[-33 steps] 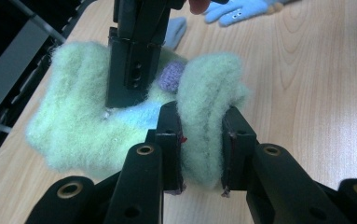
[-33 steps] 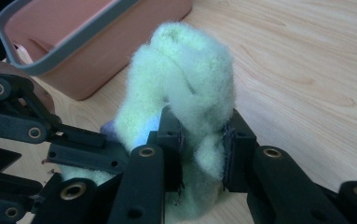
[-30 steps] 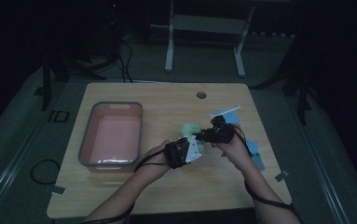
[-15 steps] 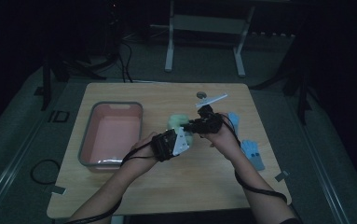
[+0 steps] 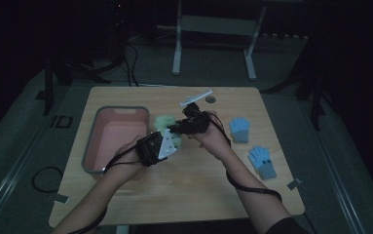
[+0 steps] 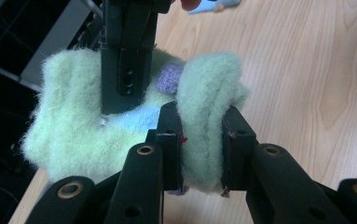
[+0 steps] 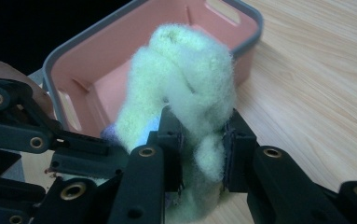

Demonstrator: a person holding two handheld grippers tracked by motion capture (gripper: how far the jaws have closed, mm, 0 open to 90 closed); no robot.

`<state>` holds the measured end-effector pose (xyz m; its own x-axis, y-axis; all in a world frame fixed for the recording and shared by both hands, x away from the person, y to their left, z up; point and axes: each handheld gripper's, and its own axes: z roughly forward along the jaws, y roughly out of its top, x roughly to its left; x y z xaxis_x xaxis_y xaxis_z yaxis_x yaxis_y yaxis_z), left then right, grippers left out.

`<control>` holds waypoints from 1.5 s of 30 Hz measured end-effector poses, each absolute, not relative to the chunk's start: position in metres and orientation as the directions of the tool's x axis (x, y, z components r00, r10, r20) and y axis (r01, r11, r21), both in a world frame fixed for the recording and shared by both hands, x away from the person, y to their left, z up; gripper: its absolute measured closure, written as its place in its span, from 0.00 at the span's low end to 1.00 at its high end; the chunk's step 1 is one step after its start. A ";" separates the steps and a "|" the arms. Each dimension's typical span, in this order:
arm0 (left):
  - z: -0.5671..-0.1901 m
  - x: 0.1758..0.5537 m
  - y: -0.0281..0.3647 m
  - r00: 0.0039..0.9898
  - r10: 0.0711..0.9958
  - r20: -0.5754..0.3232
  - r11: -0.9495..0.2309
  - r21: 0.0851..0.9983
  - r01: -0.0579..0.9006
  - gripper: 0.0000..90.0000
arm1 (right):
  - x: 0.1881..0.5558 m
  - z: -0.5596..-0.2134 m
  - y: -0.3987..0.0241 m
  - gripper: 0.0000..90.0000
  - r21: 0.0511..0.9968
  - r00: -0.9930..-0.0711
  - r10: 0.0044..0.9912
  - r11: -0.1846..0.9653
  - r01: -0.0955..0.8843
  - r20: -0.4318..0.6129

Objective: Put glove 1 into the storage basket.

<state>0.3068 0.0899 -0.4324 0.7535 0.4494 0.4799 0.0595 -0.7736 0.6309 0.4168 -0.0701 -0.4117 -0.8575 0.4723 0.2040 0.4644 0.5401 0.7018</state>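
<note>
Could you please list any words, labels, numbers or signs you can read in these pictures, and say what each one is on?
"ID": pale letters on the dark floor mat left of the table, seen in the high view; the reading is uncertain in the dim light.
No other readable text: none on the pink bin, the fuzzy green glove, the two blue gloves or either set of tongs.

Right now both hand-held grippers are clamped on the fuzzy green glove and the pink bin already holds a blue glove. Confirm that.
Wrong on the bin: the high view shows the pink bin empty, with both blue gloves lying on the table at its right. Both hand-held grippers are clamped on the fuzzy green glove.
</note>
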 end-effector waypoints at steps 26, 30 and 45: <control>-0.442 0.292 0.186 0.731 0.505 0.459 -0.782 0.601 0.163 0.82 | 0.417 -0.429 0.043 0.81 0.688 -0.890 0.381 0.577 0.441 0.251; -0.449 0.288 0.207 0.731 0.511 0.453 -0.783 0.596 0.178 0.82 | 0.416 -0.438 0.058 0.81 0.684 -0.885 0.370 0.570 0.456 0.282; -0.485 0.309 0.211 0.785 0.458 0.416 -0.825 0.529 0.200 0.82 | 0.422 -0.473 0.071 0.81 0.625 -0.857 0.441 0.598 0.502 0.266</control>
<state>0.3086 0.2114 -0.4855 0.7855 0.4578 0.4164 0.2001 -0.8246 0.5292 0.4217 0.0715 -0.4735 -0.8571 0.4413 0.2656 0.5016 0.5978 0.6253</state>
